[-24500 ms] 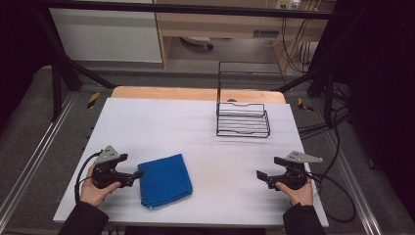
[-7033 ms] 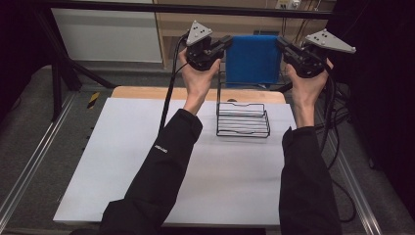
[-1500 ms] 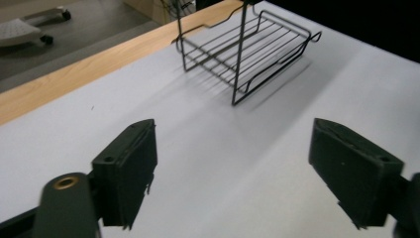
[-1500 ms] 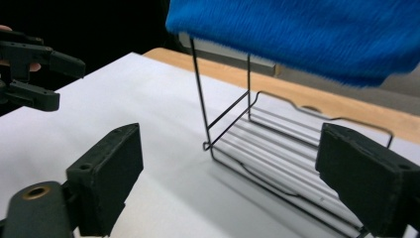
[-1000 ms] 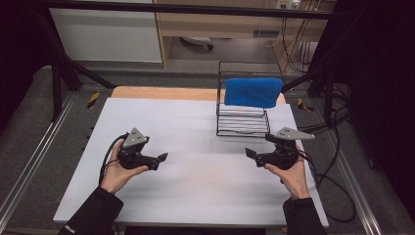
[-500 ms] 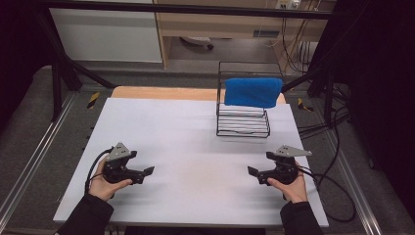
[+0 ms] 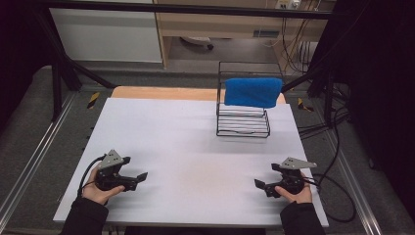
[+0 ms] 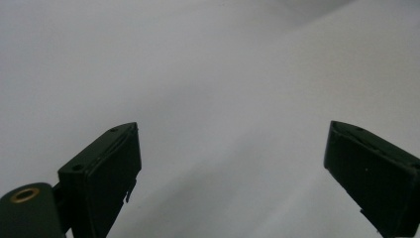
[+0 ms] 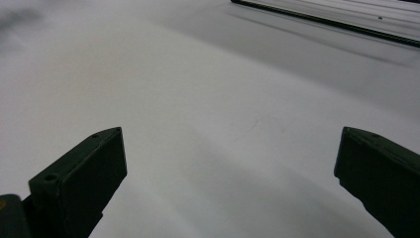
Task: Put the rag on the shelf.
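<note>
A blue towel (image 7: 253,92) hangs folded over the top bar of a black wire rack (image 7: 243,125) at the back right of the white table (image 7: 186,147). My left gripper (image 7: 137,178) rests low at the table's front left, open and pointing right. My right gripper (image 7: 260,185) sits at the front right, open and pointing left. In the left gripper view the jaws stand wide apart over bare white surface (image 8: 223,124). The right gripper view shows the same wide gap above the table (image 9: 223,124), with nothing between the jaws.
The rack's base line (image 9: 322,22) runs across the top of the right gripper view. Black cables (image 7: 337,196) trail off the table's right edge. A metal frame (image 7: 63,73) and rails border the table on both sides.
Both grippers have dropped back toward the front edge and settled near the table corners. The towel stays draped on the rack.
</note>
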Available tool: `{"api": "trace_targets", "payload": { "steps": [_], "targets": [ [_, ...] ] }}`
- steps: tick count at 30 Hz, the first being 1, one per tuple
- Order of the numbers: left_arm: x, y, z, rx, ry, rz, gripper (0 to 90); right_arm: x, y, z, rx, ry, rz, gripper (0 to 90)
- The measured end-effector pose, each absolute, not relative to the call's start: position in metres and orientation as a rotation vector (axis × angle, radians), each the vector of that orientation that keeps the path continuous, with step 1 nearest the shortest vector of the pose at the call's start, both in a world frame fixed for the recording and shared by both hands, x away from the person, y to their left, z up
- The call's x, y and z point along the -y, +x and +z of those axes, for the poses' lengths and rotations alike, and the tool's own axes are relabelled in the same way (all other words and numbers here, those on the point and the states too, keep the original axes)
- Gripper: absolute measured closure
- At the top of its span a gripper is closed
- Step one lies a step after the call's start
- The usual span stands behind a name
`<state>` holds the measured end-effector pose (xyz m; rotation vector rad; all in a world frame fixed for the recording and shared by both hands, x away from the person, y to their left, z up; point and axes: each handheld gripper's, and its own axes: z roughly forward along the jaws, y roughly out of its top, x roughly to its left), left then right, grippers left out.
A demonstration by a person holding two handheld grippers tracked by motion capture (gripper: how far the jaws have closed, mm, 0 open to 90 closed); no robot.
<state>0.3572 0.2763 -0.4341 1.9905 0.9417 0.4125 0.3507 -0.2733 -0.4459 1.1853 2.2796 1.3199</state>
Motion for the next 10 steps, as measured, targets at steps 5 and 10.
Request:
{"api": "trace_targets", "payload": {
  "steps": [5,10],
  "targets": [
    [-0.2802,0.3556,-0.4378,-0.952,1.985,0.412,7.7,0.2722,0.3512,-0.4474,-2.288,1.187,1.311,0.6],
    [-0.2785,0.3549,-0.4393,-0.944,1.995,0.41,7.7,0.2722,0.3513,-0.4472,-2.291,1.195,1.31,0.6]
  ]
}}
